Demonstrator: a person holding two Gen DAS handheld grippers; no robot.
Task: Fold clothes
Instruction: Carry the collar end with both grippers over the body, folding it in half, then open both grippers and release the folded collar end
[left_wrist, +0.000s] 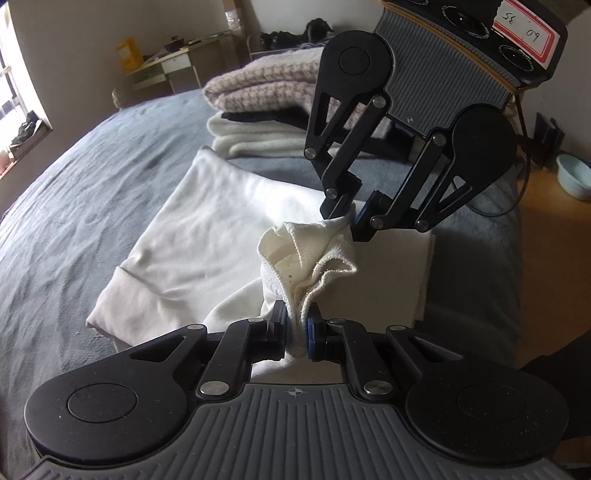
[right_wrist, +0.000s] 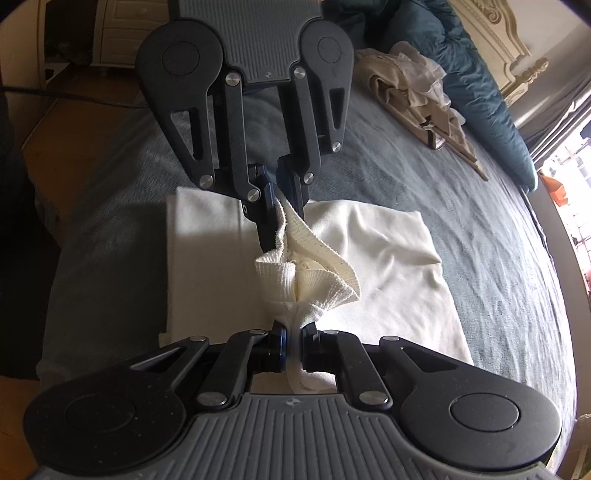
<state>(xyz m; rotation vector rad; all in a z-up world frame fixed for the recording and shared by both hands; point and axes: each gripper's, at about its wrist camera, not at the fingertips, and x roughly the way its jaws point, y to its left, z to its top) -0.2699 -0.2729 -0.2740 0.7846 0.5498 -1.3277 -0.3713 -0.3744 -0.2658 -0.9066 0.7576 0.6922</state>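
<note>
Between both grippers, bunched cream garment (left_wrist: 306, 258)

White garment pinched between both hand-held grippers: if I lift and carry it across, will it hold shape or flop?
Probably floppy: the white garment bunches and droops between the left hand-held gripper and the right hand-held gripper. Likely light, being thin and wrinkled. The ribbed hem may stretch when pulled.

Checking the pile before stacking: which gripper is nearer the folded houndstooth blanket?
Right. The right gripper holds the white garment on the side toward the houndstooth blanket; the left gripper grips it farther back.
</note>
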